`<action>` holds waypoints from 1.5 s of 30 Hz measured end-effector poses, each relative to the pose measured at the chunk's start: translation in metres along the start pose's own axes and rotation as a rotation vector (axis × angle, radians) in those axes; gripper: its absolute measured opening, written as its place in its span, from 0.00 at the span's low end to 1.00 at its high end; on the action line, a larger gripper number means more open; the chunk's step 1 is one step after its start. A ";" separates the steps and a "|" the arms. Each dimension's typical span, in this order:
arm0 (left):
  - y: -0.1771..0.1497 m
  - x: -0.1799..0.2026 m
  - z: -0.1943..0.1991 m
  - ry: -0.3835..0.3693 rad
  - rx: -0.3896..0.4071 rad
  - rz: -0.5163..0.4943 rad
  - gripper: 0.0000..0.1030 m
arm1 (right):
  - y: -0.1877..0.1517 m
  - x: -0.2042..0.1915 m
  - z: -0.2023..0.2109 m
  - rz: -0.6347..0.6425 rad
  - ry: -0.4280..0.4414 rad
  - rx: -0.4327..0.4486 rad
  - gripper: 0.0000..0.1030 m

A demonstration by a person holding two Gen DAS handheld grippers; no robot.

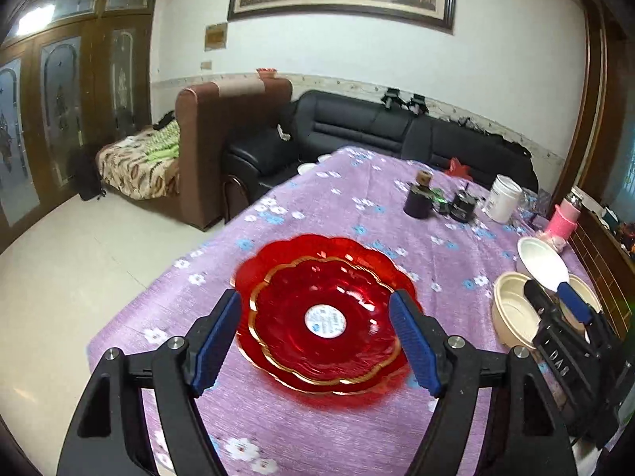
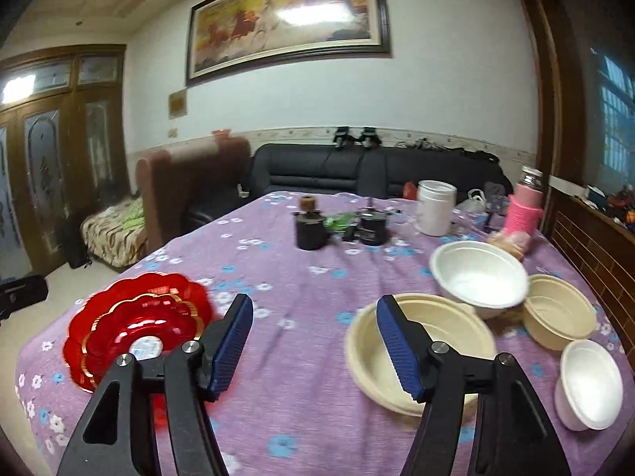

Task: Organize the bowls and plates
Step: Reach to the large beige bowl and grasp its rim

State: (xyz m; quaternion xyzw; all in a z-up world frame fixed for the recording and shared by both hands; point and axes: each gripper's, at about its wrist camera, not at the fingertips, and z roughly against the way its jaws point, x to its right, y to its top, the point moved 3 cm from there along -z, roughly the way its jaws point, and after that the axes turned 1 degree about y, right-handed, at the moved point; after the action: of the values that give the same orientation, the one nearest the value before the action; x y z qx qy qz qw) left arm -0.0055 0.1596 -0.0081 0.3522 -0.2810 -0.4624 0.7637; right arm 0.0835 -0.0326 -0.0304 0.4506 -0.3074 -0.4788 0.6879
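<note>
The red plates [image 1: 323, 323] are stacked on the tabletop [image 1: 317, 206], seen just ahead of the left gripper [image 1: 317, 341], which is released and empty. The large beige bowl [image 2: 420, 341] is seen under the right gripper [image 2: 315, 341], also released and empty, so the bowls are judged nearer to it.

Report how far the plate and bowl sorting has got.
Done: the smaller red plate sits on the larger red plate. In hand: nothing; the left gripper and right gripper are open. Left: four bowls, like the large beige bowl, stand unstacked.
</note>
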 end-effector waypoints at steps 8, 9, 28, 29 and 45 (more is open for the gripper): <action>-0.014 0.038 -0.011 0.044 -0.029 -0.090 0.74 | -0.017 0.060 0.004 -0.094 -0.140 0.043 0.69; -0.015 0.044 -0.012 0.053 -0.031 -0.110 0.74 | -0.020 0.065 0.003 -0.107 -0.152 0.036 0.69; -0.043 0.087 0.005 -0.227 -0.112 -0.147 0.74 | -0.030 0.095 0.040 -0.148 -0.186 0.002 0.71; -0.044 0.089 0.005 -0.238 -0.112 -0.153 0.74 | -0.035 0.106 0.047 -0.167 -0.200 -0.022 0.71; -0.017 0.106 -0.019 -0.378 -0.276 -0.132 0.74 | -0.029 0.144 -0.041 -0.338 -0.173 -0.254 0.64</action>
State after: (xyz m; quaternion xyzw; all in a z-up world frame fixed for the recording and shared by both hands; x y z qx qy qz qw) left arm 0.0442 0.0632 -0.0216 0.1694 -0.3293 -0.6031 0.7065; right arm 0.1581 -0.1583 -0.0744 0.3628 -0.2225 -0.6588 0.6203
